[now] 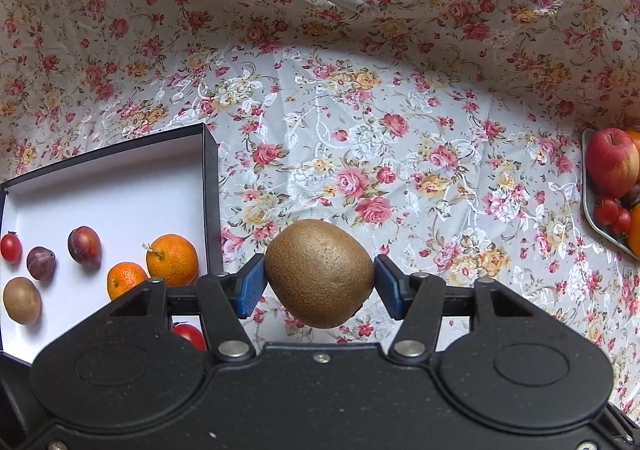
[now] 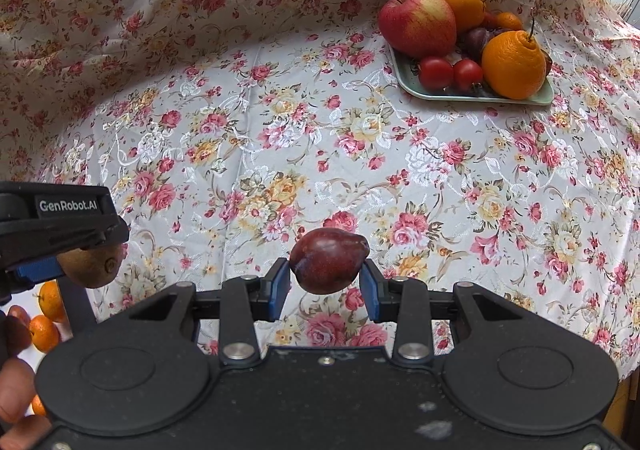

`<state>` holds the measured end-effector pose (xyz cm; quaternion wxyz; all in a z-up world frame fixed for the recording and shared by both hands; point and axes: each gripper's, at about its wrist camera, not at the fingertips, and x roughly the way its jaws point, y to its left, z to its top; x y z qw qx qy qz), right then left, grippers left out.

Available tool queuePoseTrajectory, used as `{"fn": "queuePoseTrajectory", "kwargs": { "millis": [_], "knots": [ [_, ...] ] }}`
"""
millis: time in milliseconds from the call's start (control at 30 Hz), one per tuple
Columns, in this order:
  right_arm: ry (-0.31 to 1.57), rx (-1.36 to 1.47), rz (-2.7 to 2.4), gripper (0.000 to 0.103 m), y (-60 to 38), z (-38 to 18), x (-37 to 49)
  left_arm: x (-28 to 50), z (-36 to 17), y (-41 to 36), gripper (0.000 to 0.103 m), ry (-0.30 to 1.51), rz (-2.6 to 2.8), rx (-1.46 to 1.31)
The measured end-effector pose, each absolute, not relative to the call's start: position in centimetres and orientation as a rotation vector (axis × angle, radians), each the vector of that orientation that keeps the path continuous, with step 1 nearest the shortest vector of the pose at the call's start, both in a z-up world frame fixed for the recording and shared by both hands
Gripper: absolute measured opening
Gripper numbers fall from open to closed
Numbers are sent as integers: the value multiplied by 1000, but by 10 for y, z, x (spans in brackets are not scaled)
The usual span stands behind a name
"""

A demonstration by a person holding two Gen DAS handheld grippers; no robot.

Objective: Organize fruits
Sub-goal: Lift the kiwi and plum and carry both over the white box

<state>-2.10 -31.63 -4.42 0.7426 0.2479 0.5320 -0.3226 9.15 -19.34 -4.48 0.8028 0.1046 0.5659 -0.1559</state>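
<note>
Item 1, left claw [image 1: 320, 282]: I have it clamped on a brown kiwi [image 1: 319, 273], both blue pads [image 1: 251, 285] pressed to its sides, the fruit held clear above the cloth. From the right wrist view I see the same claw [image 2: 48, 270] at the far left with the kiwi's end [image 2: 94, 265] poking out.

Item 2, right claw [image 2: 325, 288]: I have it clamped on a dark red plum [image 2: 329, 260], pads touching both flanks, also held above the cloth.

Item 3, black box [image 1: 211, 186] with white floor, left of the left claw. Contents: two oranges [image 1: 172, 260] touching each other nearest the right wall; two plums [image 1: 84, 247] further left; a second kiwi [image 1: 21, 300] near the front; a cherry tomato [image 1: 10, 247] at the left edge; another red tomato [image 1: 190, 335] partly hidden behind the claw's linkage.

Item 4, pale green tray [image 2: 404, 80], far right of the right claw. Contents: a red apple [image 2: 418, 21], a large orange [image 2: 514, 64] with a stem, another orange [image 2: 464, 4] behind the apple, two cherry tomatoes [image 2: 436, 73] side by side at the near rim, a dark plum [image 2: 474, 40] in the middle. In the left wrist view the tray [image 1: 590, 206] is cut off at the right edge.

Item 5, floral tablecloth [image 1: 360, 130] covering the worktop and rising in folds behind.
</note>
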Motion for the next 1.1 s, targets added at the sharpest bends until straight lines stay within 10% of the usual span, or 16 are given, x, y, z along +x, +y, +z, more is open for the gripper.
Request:
{"fn": "queuePoseTrajectory", "kwargs": {
  "millis": [1100],
  "knots": [
    [1066,476,-503,38,-219,-17,30,136,-11,-63,62,1130,-148,77]
  ]
}}
